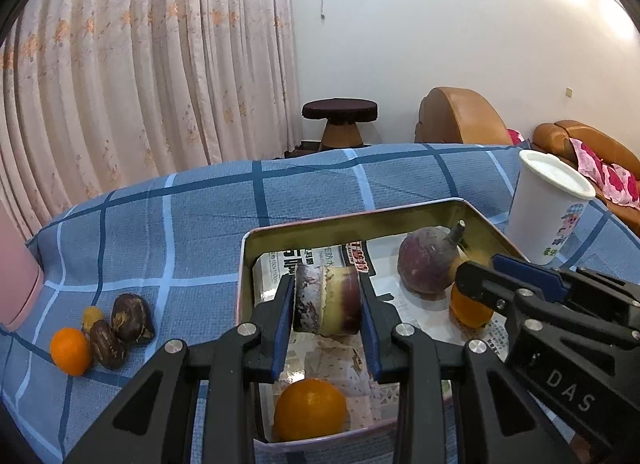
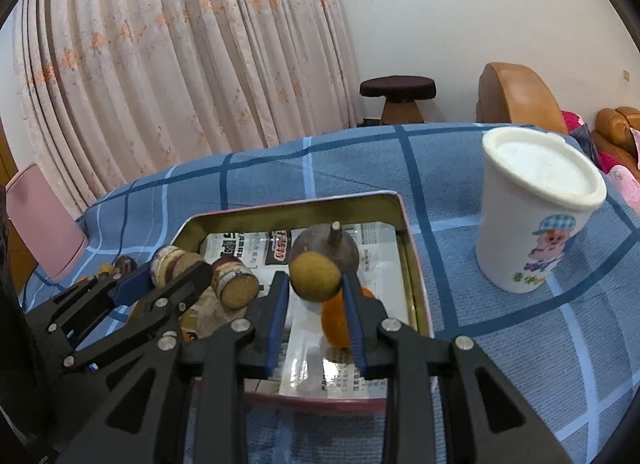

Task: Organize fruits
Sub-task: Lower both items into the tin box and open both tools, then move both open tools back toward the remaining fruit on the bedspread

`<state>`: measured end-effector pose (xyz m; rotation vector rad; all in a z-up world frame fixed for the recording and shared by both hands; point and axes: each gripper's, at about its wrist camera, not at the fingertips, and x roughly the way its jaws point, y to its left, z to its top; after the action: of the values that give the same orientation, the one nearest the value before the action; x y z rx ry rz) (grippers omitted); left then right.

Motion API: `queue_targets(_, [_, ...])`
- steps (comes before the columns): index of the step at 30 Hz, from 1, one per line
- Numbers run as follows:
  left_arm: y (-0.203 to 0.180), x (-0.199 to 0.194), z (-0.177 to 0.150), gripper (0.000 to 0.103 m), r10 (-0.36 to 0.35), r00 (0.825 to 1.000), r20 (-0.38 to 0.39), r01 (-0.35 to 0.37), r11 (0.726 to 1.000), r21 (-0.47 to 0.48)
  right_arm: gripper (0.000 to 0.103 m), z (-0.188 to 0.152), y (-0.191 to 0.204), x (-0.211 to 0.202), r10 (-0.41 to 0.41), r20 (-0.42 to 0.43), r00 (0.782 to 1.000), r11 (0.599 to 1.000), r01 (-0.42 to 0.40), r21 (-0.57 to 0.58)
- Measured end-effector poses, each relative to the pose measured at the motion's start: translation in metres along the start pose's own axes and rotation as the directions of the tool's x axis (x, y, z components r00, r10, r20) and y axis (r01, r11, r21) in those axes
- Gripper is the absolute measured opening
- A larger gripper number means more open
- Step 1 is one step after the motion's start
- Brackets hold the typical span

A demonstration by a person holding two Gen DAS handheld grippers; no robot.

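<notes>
1. Because the job is to gather the fruit into one container, both grippers hang over the metal tin (image 1: 280, 238), each carrying a piece. The tin sits on the blue checked cloth (image 1: 180, 232) and is lined with newspaper (image 1: 320, 256), probably to keep its floor clean.

2. The left gripper (image 1: 327, 296) is clamped on a short cut sugarcane piece (image 1: 326, 300), its pads pressing the two cut ends so the round barrel cannot roll free. The piece hangs above the tin's middle, not yet set down.

3. The right gripper (image 2: 316, 284) pinches a small brownish round fruit (image 2: 315, 276) between its blue pads, held above the tin's right half, at about 3 o'clock from the left gripper.

4. Already inside the tin lie a dark purple passion fruit (image 1: 426, 264) toward 1 o'clock, a small orange (image 1: 470, 310) just beside it, and another orange (image 1: 310, 410) at the near wall, 6 o'clock.

5. Still outside, at 9 o'clock from the tin, wait a third orange (image 1: 71, 351) and two dark water caltrops (image 1: 120, 328), touching one another, with a small yellowish bit behind them.

6. A white cup (image 2: 536, 215) stands at 2 o'clock, apart from the tin, clear of the work.
</notes>
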<state>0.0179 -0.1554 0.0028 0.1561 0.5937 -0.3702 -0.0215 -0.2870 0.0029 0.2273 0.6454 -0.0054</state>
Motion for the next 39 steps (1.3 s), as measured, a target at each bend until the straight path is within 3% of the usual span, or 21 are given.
queue_targets(4, [0.000,0.003,0.001,0.033,0.013,1.000,-0.012,-0.013,1.000,-0.005,0.039,0.000,-0.001,-0.003,-0.001,0.025,1.000,1.000,0.000,0.012])
queue_targets(6, [0.000,0.003,0.000,0.037,0.014,1.000,-0.014,-0.014,1.000,-0.006,0.055,0.001,-0.002,-0.008,-0.002,0.058,0.998,1.000,0.000,0.028])
queue_targets(8, [0.000,-0.001,0.000,0.052,0.008,1.000,0.006,-0.008,1.000,-0.010,0.069,0.002,-0.004,-0.015,-0.014,0.101,0.995,0.999,0.010,0.042])
queue_targets(10, [0.001,-0.008,0.000,0.083,0.011,0.999,0.043,-0.010,1.000,-0.016,0.082,0.003,-0.005,-0.024,-0.036,0.156,0.987,0.998,0.028,0.055])
queue_targets(12, [0.003,-0.019,0.001,0.086,0.032,0.994,0.102,-0.030,0.999,-0.027,0.094,0.003,-0.005,-0.032,-0.069,0.211,0.975,0.996,0.056,0.067])
queue_targets(14, [0.007,-0.023,0.003,0.086,0.030,0.993,0.117,-0.025,0.999,-0.043,0.099,0.003,-0.006,-0.036,-0.100,0.247,0.964,0.993,0.083,0.078])
queue_targets(20, [0.024,-0.019,0.001,0.086,0.067,0.994,0.088,-0.060,0.995,-0.082,0.099,0.002,-0.007,-0.033,-0.144,0.254,0.956,0.987,0.122,0.103])
queue_targets(24, [0.032,-0.024,-0.001,0.086,0.100,0.989,0.109,-0.092,0.992,-0.081,0.099,-0.002,-0.004,-0.031,-0.154,0.257,0.954,0.987,0.135,0.093])
queue_targets(30, [0.047,-0.028,-0.010,0.086,0.155,0.981,0.113,-0.149,0.987,-0.060,0.099,-0.008,0.012,-0.039,-0.187,0.310,0.932,0.982,0.177,0.061])
queue_targets(39, [0.082,-0.034,-0.020,0.086,0.207,0.974,0.094,-0.200,0.976,-0.081,0.098,-0.009,0.030,-0.029,-0.163,0.262,0.951,0.986,0.147,0.082])
